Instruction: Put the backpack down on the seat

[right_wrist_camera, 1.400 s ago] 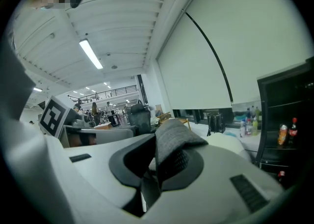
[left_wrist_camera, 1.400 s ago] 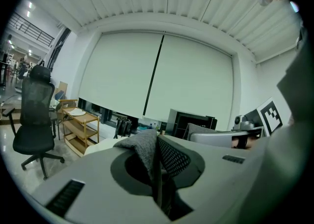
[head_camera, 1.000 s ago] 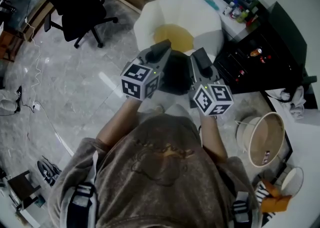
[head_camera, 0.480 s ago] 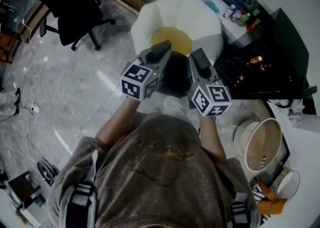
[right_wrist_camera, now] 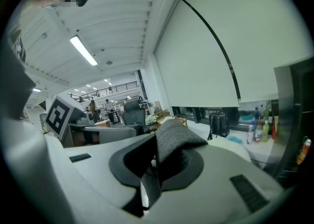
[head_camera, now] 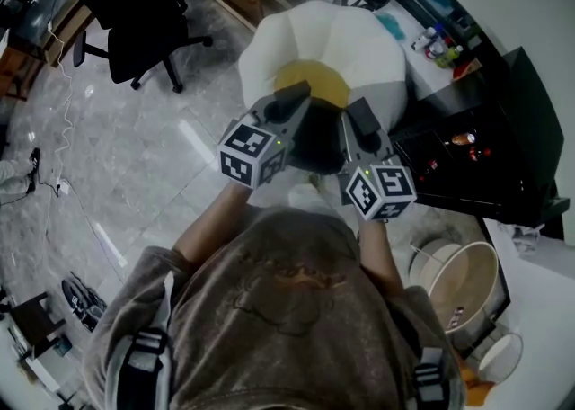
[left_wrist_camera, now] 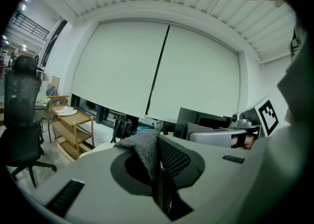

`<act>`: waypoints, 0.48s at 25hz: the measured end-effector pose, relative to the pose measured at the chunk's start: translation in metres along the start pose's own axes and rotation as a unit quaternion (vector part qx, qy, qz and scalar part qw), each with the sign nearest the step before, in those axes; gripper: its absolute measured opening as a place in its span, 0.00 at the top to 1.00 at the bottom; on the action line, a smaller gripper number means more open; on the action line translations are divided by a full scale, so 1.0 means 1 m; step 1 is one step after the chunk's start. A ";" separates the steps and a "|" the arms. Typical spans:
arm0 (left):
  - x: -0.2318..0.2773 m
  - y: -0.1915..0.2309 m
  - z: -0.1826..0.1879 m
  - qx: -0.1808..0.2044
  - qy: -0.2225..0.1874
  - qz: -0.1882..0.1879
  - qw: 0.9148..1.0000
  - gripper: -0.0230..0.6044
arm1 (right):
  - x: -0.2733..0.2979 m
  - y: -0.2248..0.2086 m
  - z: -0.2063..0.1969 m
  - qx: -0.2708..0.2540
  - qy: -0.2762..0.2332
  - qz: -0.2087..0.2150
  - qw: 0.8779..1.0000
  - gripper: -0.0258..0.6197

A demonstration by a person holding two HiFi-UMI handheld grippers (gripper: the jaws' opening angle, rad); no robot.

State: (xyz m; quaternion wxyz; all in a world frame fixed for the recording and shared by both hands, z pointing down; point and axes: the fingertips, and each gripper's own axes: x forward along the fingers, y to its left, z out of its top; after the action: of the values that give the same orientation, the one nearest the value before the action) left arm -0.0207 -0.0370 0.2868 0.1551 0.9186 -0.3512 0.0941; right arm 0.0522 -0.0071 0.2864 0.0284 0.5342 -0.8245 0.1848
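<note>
Marble floor (head_camera: pixel 135 156) underneath, white seat (head_camera: pixel 346 35) dead ahead, and left gripper (head_camera: pixel 292 95) plus right gripper (head_camera: pixel 358 111) both pinch the backpack (head_camera: pixel 316 143) by its grey fabric (left_wrist_camera: pixel 144 144), I'd guess to lower it level.

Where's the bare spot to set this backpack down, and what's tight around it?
The white seat is bare: yellow cushion in the middle, white padding round it. The marble floor between it and the office chair is open. Crowded on the other side: black cabinet and bottles.
</note>
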 end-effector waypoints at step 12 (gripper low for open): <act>0.074 0.033 0.022 -0.017 -0.013 0.035 0.999 0.91 | 0.051 -0.061 0.023 -0.004 0.012 0.050 0.999 0.91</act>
State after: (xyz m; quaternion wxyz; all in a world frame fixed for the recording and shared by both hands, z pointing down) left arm 0.0126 -0.1135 0.2945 0.1630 0.9040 -0.3867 0.0817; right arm 0.0881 -0.0814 0.2946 0.0313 0.4900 -0.8503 0.1896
